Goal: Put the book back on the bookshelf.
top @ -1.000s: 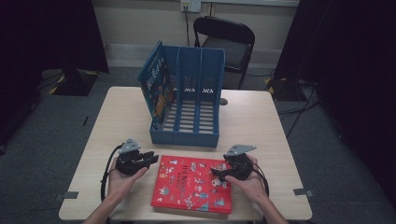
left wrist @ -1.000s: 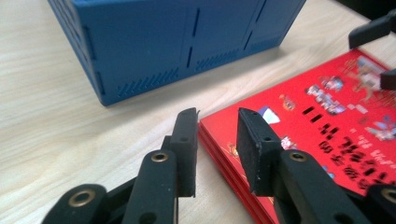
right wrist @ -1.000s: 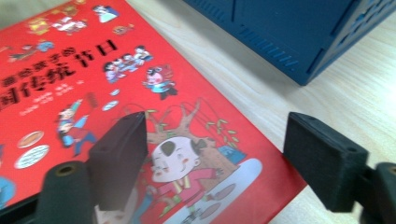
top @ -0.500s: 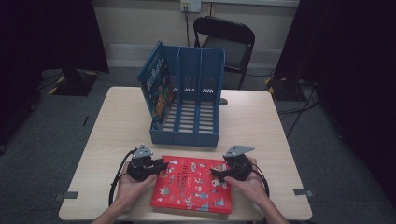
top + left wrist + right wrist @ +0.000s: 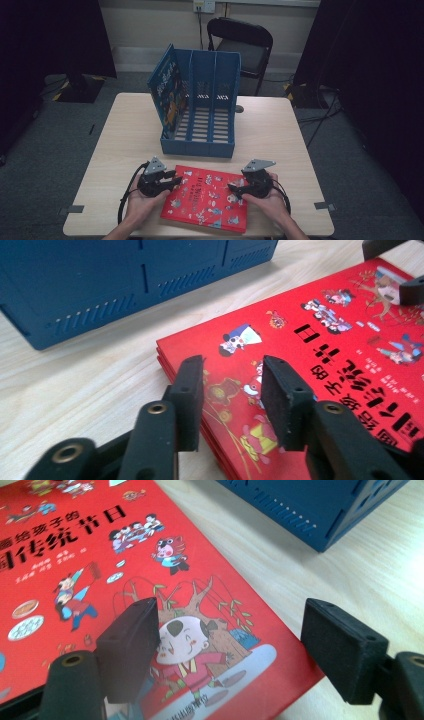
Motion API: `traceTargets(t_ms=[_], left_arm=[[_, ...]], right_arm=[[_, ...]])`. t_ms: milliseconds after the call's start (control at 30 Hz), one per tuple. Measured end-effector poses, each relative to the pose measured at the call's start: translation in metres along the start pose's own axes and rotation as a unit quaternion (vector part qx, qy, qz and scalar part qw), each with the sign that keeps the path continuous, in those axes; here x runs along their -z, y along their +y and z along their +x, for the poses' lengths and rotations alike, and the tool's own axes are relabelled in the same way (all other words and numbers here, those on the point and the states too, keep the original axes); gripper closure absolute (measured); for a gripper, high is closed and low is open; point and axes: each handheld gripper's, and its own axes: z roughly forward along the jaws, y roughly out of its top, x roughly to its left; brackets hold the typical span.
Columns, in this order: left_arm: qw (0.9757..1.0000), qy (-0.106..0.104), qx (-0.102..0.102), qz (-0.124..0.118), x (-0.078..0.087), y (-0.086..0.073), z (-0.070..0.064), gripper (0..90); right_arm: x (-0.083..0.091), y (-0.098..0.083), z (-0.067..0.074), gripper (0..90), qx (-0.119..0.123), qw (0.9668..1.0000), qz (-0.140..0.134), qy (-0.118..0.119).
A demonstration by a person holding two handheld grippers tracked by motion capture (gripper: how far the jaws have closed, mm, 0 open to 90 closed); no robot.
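L gripper (image 5: 227,390) jaws just opening, straddling red book (image 5: 207,197) left edge, R gripper (image 5: 240,645) released over right edge

Glossy red book cover (image 5: 320,355), pale wood-grain table (image 5: 280,135), matt blue plastic file rack (image 5: 200,100)

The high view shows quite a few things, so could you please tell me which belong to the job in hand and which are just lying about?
In the job:
- red picture book, flat on the table
- left gripper, open, over the book's left edge
- right gripper, open, over its right edge
- blue file rack, probably

Lying about:
- blue book already standing in the rack
- folding chair behind the table
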Motion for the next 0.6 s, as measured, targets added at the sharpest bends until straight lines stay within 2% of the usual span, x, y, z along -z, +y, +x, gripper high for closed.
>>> traceTargets(t_ms=[100,133,200,300,400,433,467,533,600], left_arm=[[0.9999,0.002,-0.011,0.001,-0.002,0.001,-0.003,58.6],[1.0000,-0.006,-0.005,0.004,-0.001,0.001,-0.003,58.7],[0.9999,-0.009,0.010,0.009,0.000,0.002,-0.002,60.8],[0.9997,-0.006,0.016,0.016,0.003,0.002,-0.002,61.1],[0.9997,-0.007,0.015,0.019,0.004,0.001,0.000,59.8],[0.9994,-0.005,0.016,0.032,0.003,0.001,0.000,60.5],[0.9993,-0.009,0.016,0.032,0.003,0.001,0.001,61.3],[0.9991,-0.012,0.026,0.031,0.002,0.001,0.003,62.7],[0.9993,-0.008,0.018,0.031,0.002,0.002,0.002,64.3]], right_arm=[[0.003,-0.003,0.001,24.3,-0.002,1.0000,-0.001,0.000],[0.004,-0.004,0.001,24.5,-0.001,1.0000,-0.003,0.001],[0.005,-0.004,0.000,24.9,0.001,1.0000,-0.003,0.006],[0.006,-0.005,0.001,25.9,0.003,1.0000,-0.001,0.005],[0.010,-0.008,0.002,27.7,0.007,0.9999,0.001,0.009],[0.012,-0.008,0.003,28.2,0.009,0.9999,0.002,0.009],[0.013,-0.009,0.003,28.8,0.011,0.9999,0.004,0.010],[0.014,-0.009,0.004,29.6,0.015,0.9998,0.007,0.013],[0.015,-0.009,0.005,30.2,0.016,0.9997,0.009,0.015]])
